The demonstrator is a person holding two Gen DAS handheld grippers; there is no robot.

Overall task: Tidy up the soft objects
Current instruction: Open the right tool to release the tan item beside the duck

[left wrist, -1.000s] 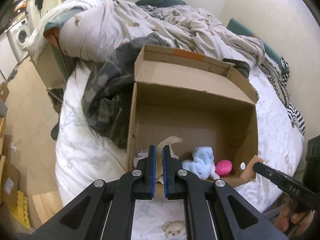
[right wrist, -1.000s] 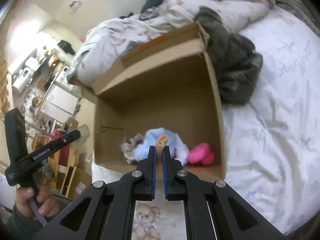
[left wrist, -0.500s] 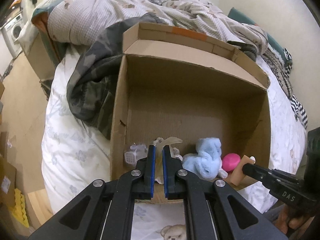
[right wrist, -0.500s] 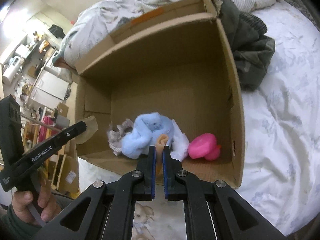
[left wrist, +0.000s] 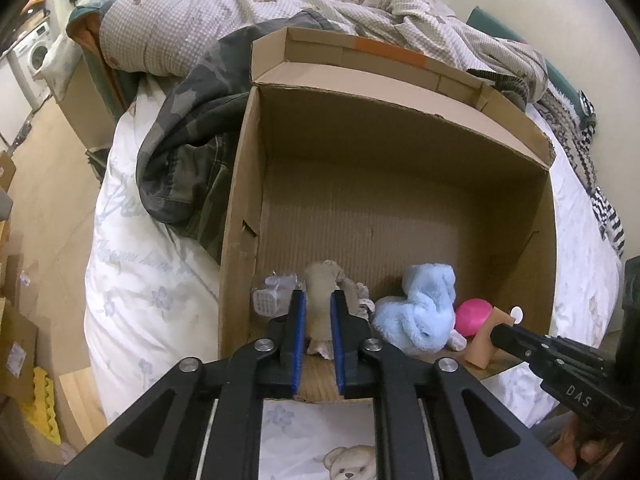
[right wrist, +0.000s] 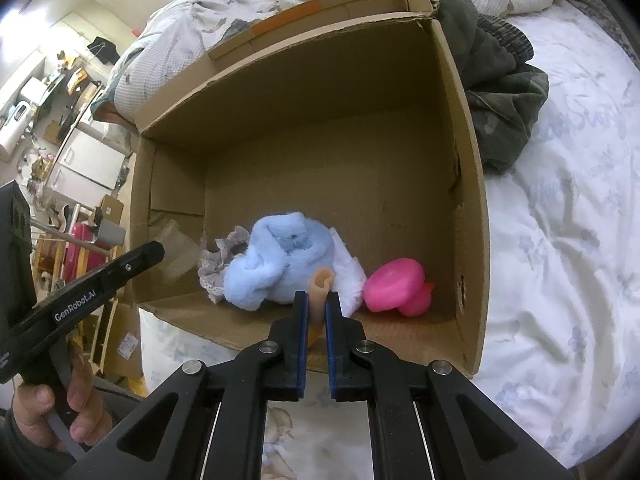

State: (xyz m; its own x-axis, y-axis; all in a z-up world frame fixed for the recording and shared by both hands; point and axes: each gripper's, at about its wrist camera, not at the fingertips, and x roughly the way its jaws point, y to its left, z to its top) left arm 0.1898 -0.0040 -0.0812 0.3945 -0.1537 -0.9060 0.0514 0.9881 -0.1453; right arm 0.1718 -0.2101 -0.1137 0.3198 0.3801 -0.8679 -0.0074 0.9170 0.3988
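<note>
An open cardboard box sits on the bed. The left gripper hangs over its near edge, jaws just eased apart a little, a beige cloth still between the pads. At its 2 o'clock lie a pale blue plush and a pink toy. The right gripper stays pinched on a small tan piece, the blue plush at its 11 o'clock.
</note>
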